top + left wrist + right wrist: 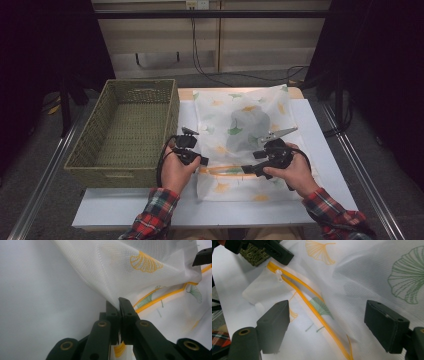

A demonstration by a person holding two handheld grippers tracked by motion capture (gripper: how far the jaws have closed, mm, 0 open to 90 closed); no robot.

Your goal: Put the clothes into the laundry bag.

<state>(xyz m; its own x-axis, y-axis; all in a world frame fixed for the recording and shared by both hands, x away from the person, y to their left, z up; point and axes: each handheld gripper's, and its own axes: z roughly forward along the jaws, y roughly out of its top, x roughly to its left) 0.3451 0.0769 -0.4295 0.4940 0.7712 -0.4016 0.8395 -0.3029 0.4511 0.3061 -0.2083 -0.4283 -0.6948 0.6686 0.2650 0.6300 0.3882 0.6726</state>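
1. Your left gripper (119,305) has its jaws pressed together on a fold of the mesh laundry bag (245,125). The fabric rises straight off the tips and fans away above them, taut.

2. Your right gripper (327,327) stands with its fingers (275,323) spread wide. The bag's yellow zipper (312,307) runs diagonally between them, but neither pad touches cloth.

3. The bag lies flat on the white table (320,145), just ahead of both sets of fingertips. A grey garment (247,131) shows through the mesh beyond them. The wicker basket (125,130) sits outboard of your left fingers.

4. The zipper pull (278,275) lies past your right fingertips, close under the left gripper's jaws. From the high view I cannot tell how far the mouth is open; it looks at least partly unzipped.

5. Risks from here:
- The pinch is on a thin fold at the very tips. Pull harder and the mesh could slip out, dropping the bag's edge.
- Close the right fingers where they are and you may catch both layers plus the zipper tape, pinning the mouth shut instead of parting it.
- Reaching for the pull brings your right fingers near the left ones; a careless approach could knock them and break the hold.
- Lifting one-sided could slide the garment toward the opening.
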